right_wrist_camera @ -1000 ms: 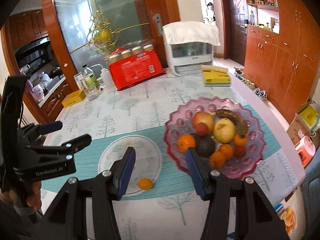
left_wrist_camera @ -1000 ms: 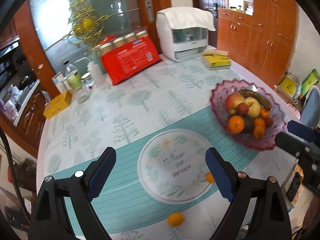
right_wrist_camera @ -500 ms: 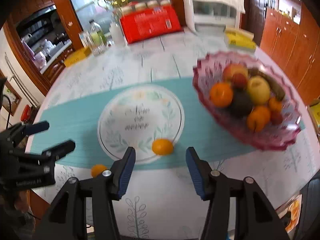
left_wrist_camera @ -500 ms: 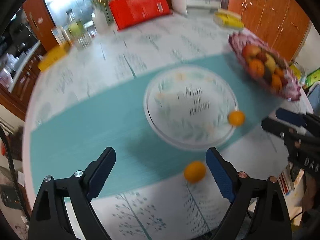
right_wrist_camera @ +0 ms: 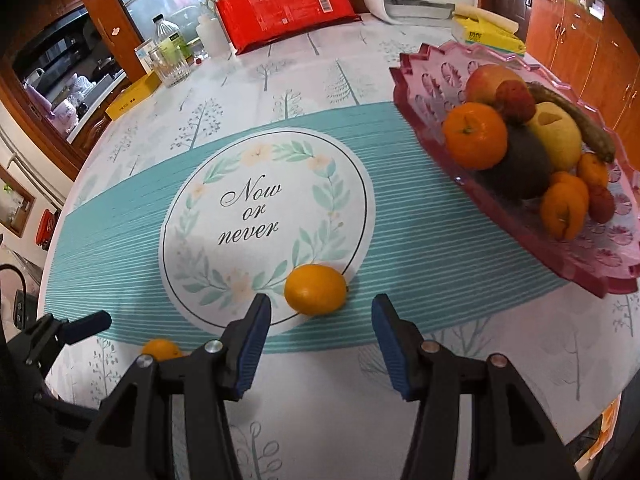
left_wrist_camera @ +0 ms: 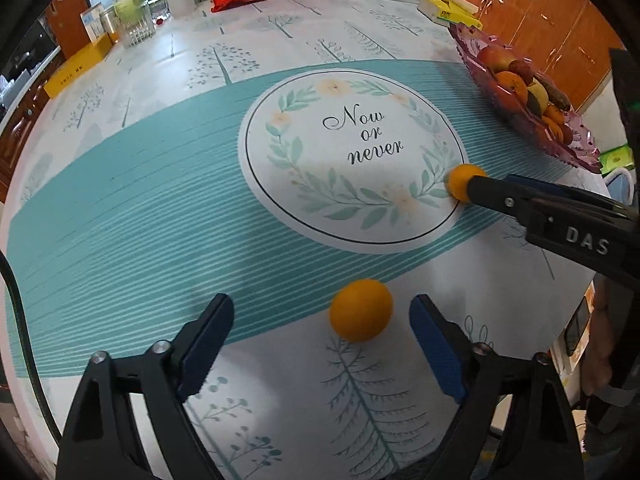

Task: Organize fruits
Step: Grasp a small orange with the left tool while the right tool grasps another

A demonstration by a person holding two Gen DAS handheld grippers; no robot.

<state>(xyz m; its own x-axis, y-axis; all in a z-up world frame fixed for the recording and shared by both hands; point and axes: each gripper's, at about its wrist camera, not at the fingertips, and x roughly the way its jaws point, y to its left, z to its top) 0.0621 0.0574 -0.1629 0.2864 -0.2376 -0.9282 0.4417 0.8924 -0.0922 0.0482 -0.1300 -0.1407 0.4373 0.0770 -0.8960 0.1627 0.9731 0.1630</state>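
Fruit lies loose on the tabletop (left_wrist_camera: 280,40) in 2 places. 1 small orange (left_wrist_camera: 361,309) sits on the tree-patterned cloth just off the teal band, ahead of the left tool (left_wrist_camera: 320,332) and closer to its right-hand pad; the jaws stand wide, have just been closing a little, and touch nothing. A second small orange (right_wrist_camera: 315,289) rests on the rim of the round "Now or never" emblem (right_wrist_camera: 256,216), just ahead of the right tool (right_wrist_camera: 318,320), whose jaws are partly open with the fruit in front of the tips and not gripped. In the left wrist view that same fruit shows at the emblem's edge with the right tool's fingers reaching to it from the right. To the right stands a pink glass fruit bowl (right_wrist_camera: 432,76) holding a larger orange (right_wrist_camera: 474,136), an apple (right_wrist_camera: 486,80), a yellow fruit (right_wrist_camera: 556,136), a dark round fruit and several small orange and red pieces.
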